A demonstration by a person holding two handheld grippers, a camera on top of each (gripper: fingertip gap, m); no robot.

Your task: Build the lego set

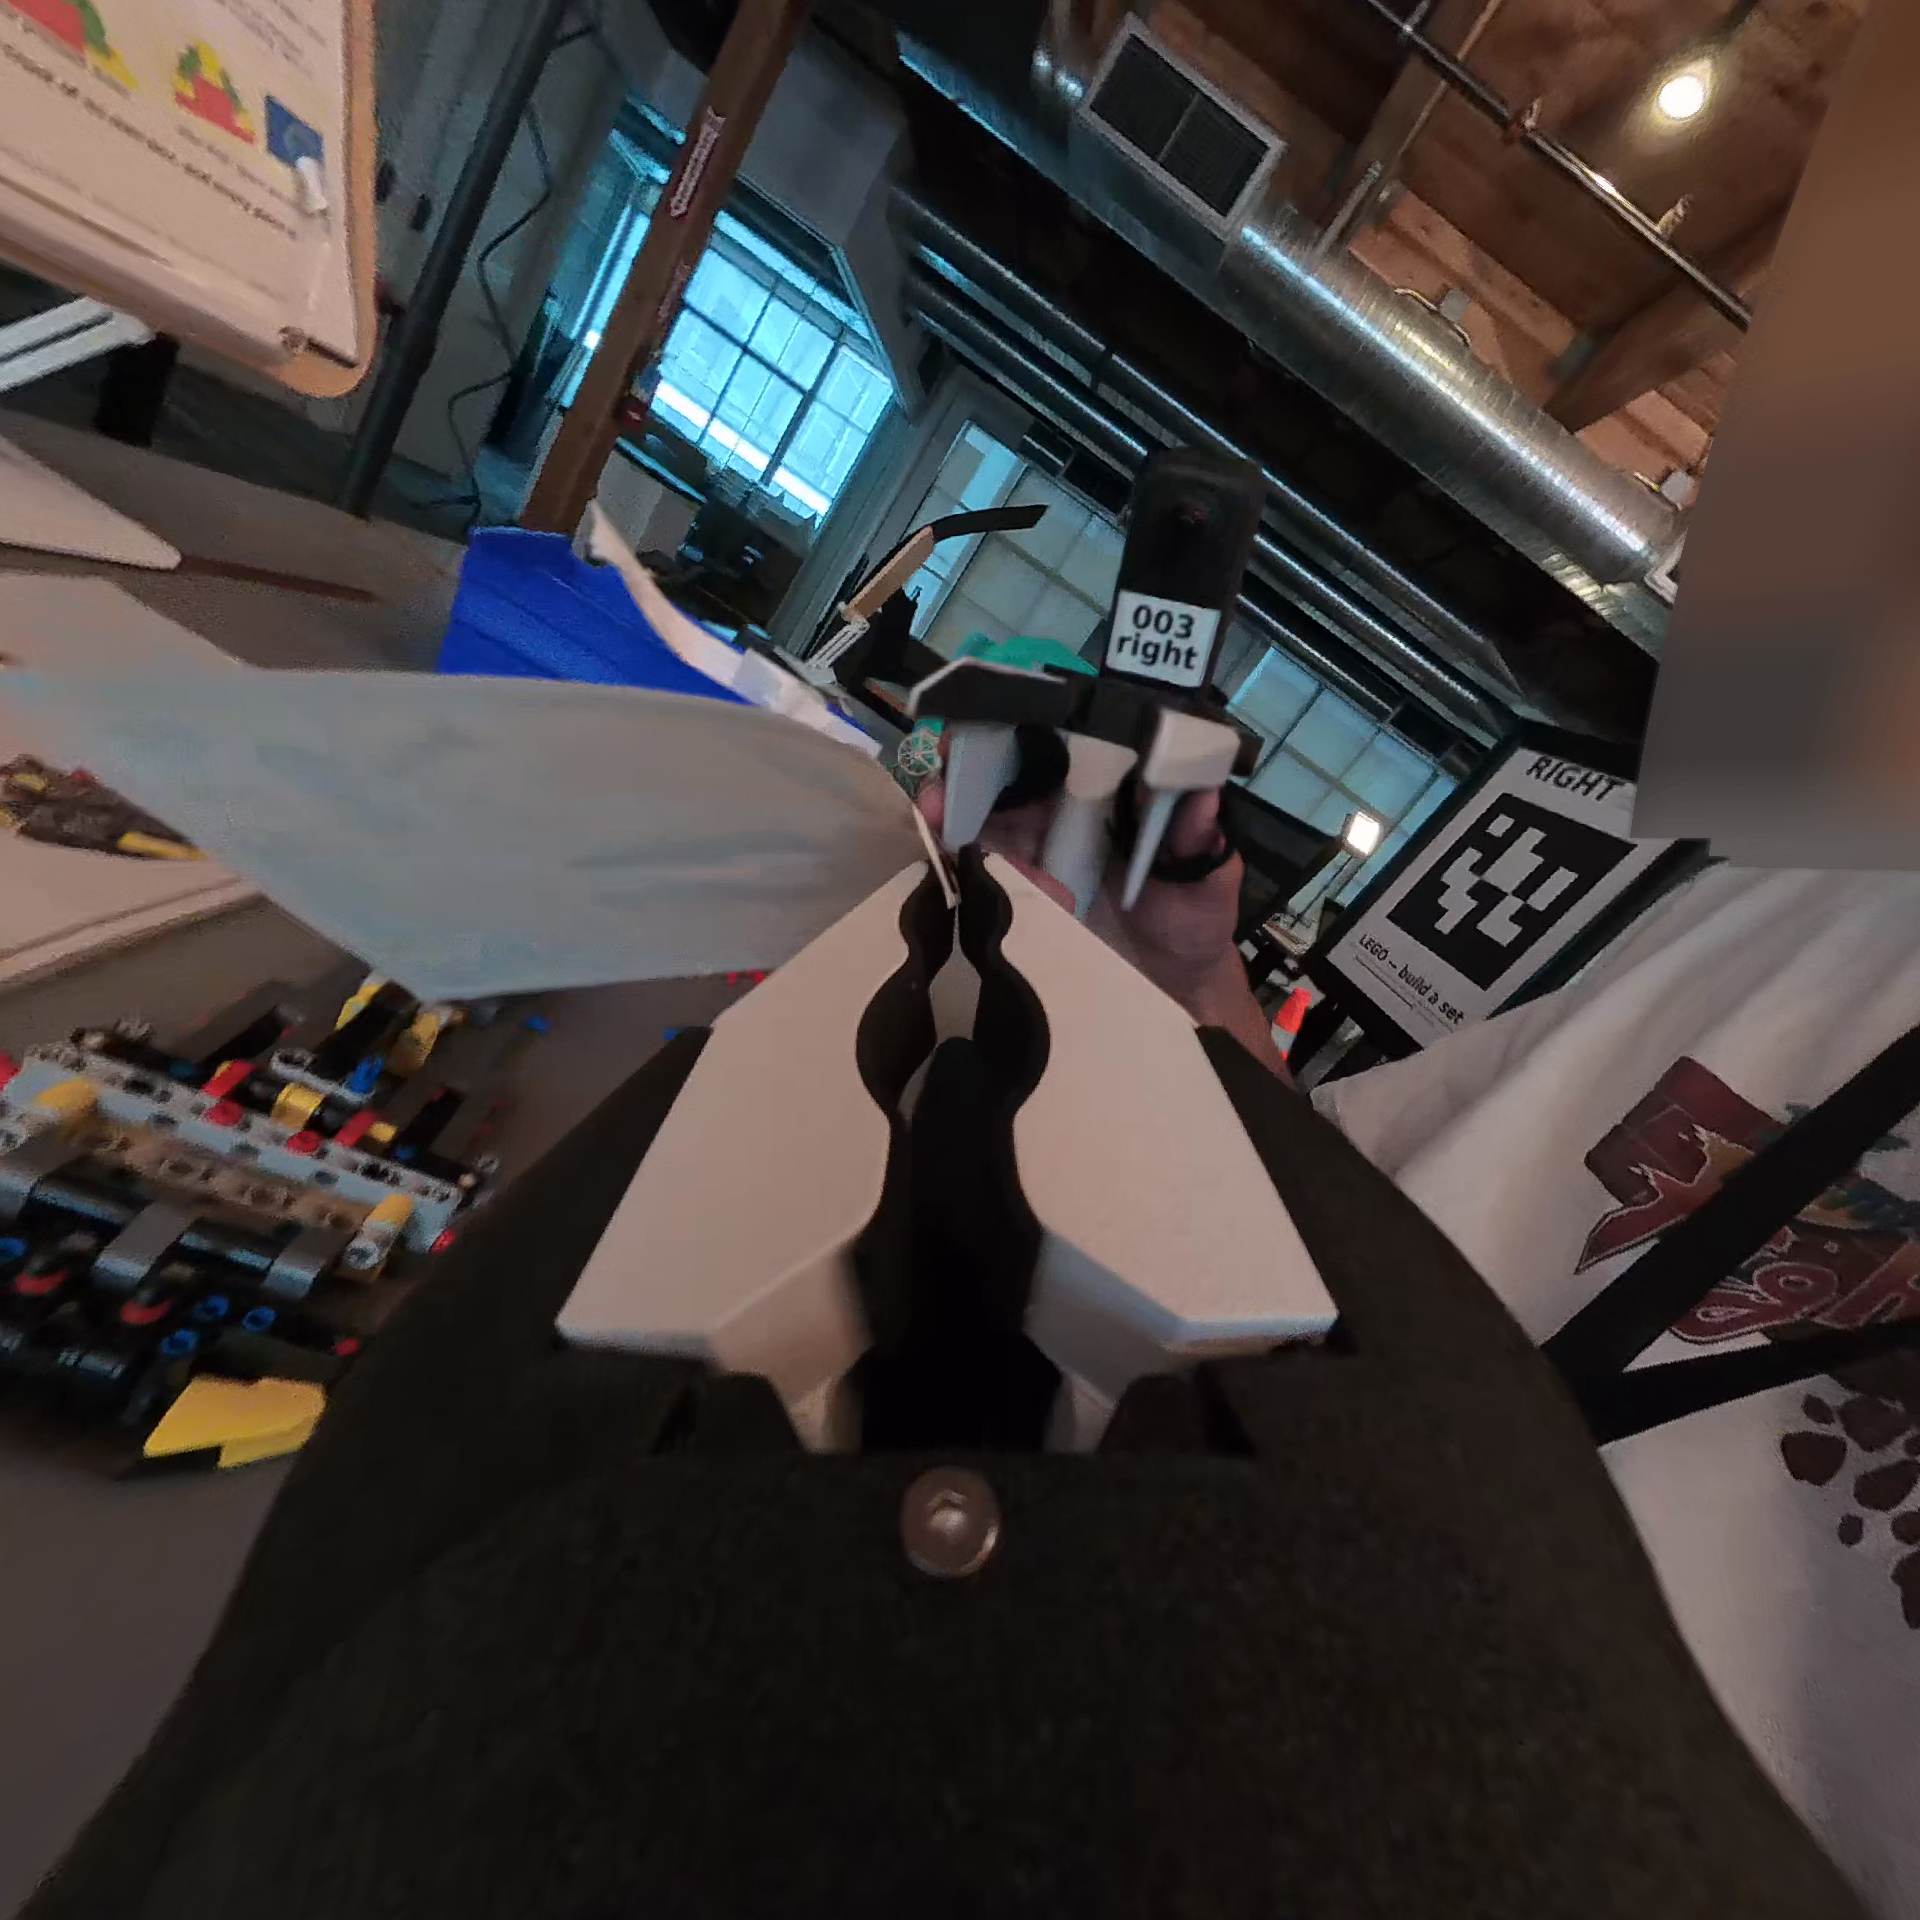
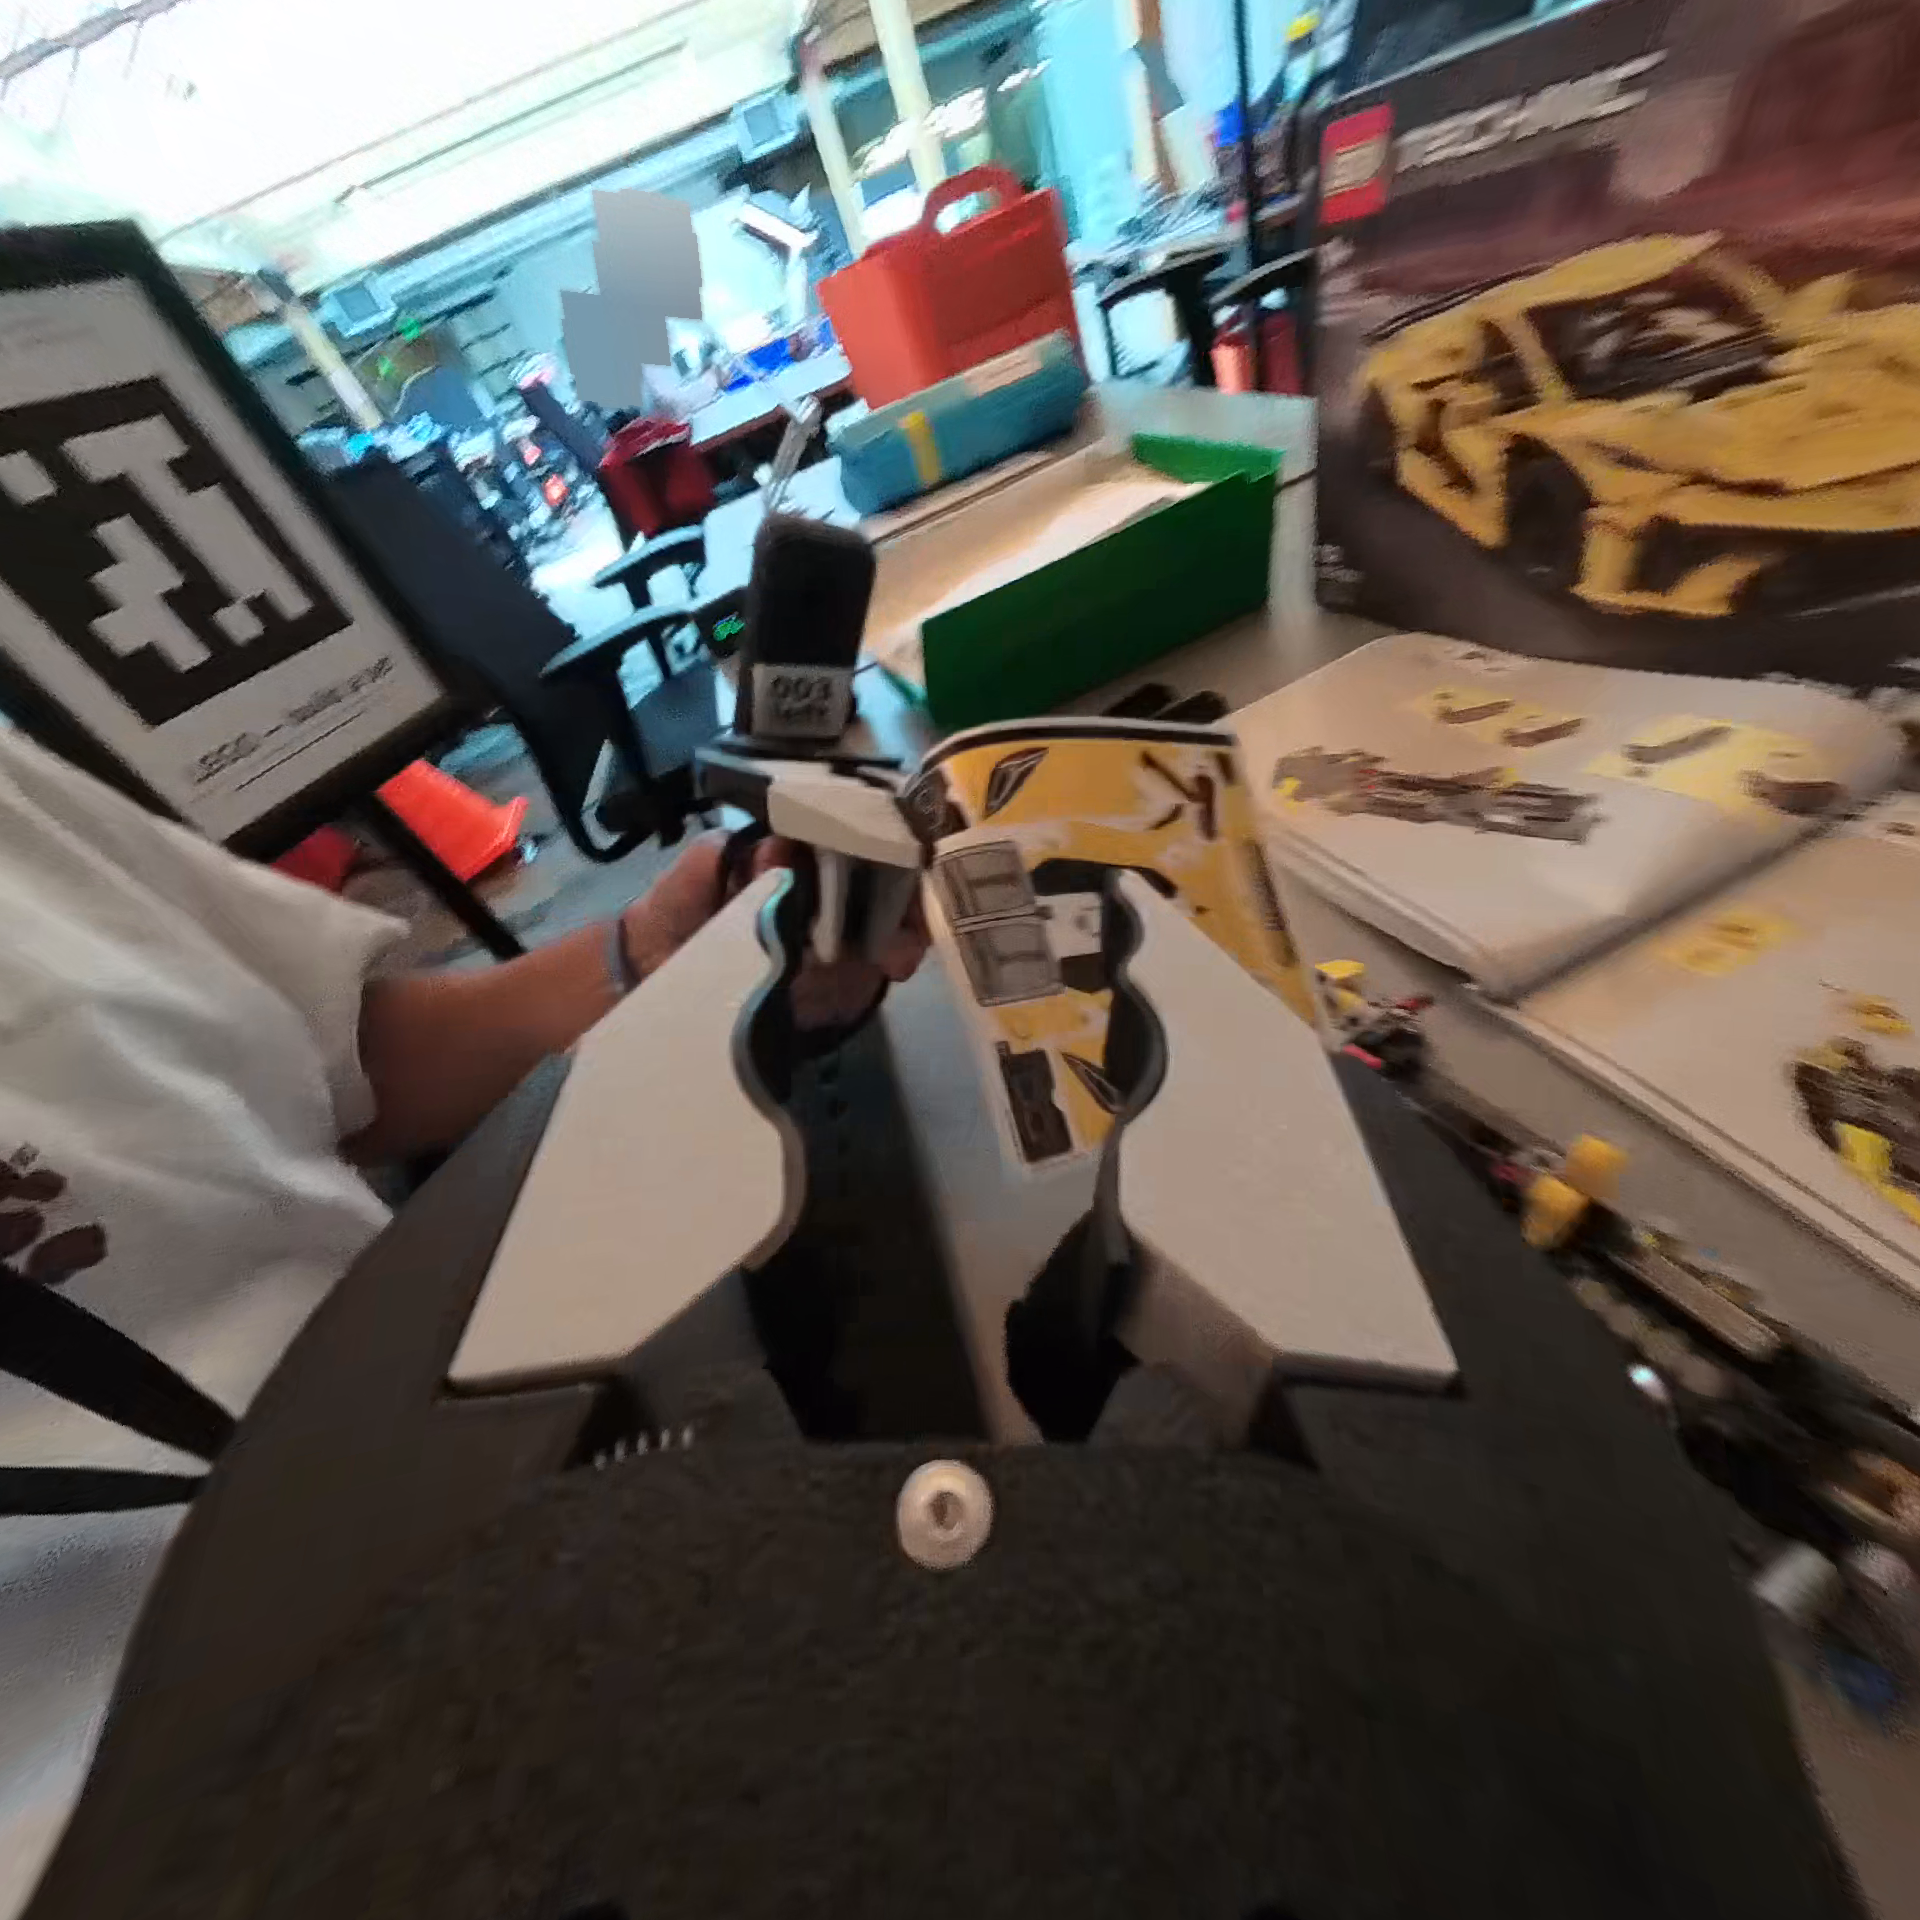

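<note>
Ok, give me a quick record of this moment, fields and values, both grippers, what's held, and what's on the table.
left gripper: shut on the sticker sheet's edge
right gripper: open, facing the sheet, holding nothing
sticker sheet: yellow printed side shows in the right wrist view, plain white back in the left wrist view; lifted off the table
partly built model: on the table, under the sheet
instruction booklets: open, flat on the table
set box: upright behind the booklets
green bin: beside the box
</note>
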